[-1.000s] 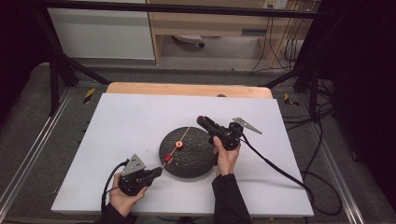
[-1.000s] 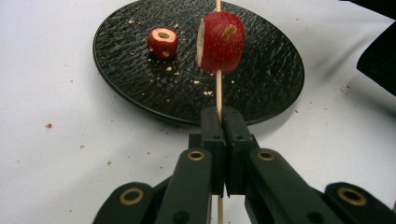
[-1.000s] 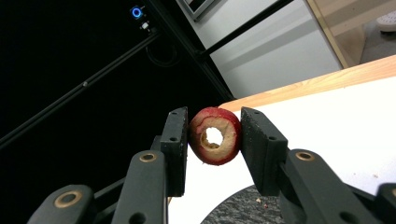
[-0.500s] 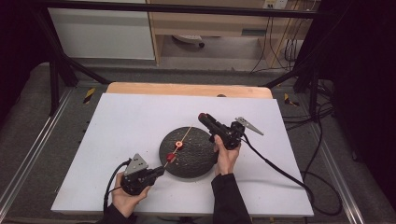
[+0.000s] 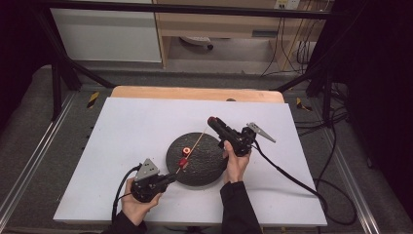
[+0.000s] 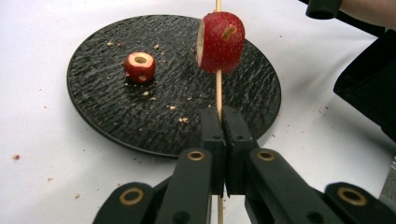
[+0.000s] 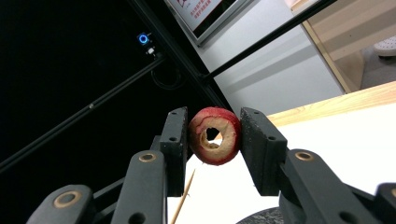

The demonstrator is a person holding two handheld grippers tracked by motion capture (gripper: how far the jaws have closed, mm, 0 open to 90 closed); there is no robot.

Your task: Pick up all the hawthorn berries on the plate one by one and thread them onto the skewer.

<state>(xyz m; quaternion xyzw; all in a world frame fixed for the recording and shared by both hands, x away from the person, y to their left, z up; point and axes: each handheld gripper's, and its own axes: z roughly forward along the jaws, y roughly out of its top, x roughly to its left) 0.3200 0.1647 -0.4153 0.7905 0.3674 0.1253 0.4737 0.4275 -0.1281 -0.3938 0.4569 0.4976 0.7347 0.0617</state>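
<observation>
A thin wooden skewer (image 6: 218, 88) is clamped between the shut jaws of my left gripper (image 6: 223, 119). A red apple chunk (image 6: 220, 42) is threaded on it, above the black slate plate (image 6: 93, 93). A small red ring-shaped piece (image 6: 140, 66) lies on the plate. In the high view my left gripper (image 5: 170, 177) sits at the plate's near left. The skewer (image 5: 195, 145) slants up toward my right gripper (image 5: 213, 120), which is raised over the plate's far edge. My right gripper (image 7: 214, 135) is shut on a cored red apple ring (image 7: 224, 151), and the skewer tip (image 7: 184, 196) lies just below it.
The plate (image 5: 204, 168) sits mid-front on a white table sheet (image 5: 136, 126) with crumbs around it. A wooden strip (image 5: 195, 93) runs along the far edge. Black frame bars and cables flank the table, and my right gripper's cable (image 5: 287, 175) trails to the right.
The skewer's far tip has edged slightly toward the right gripper's apple ring. The right hand has stayed put.
</observation>
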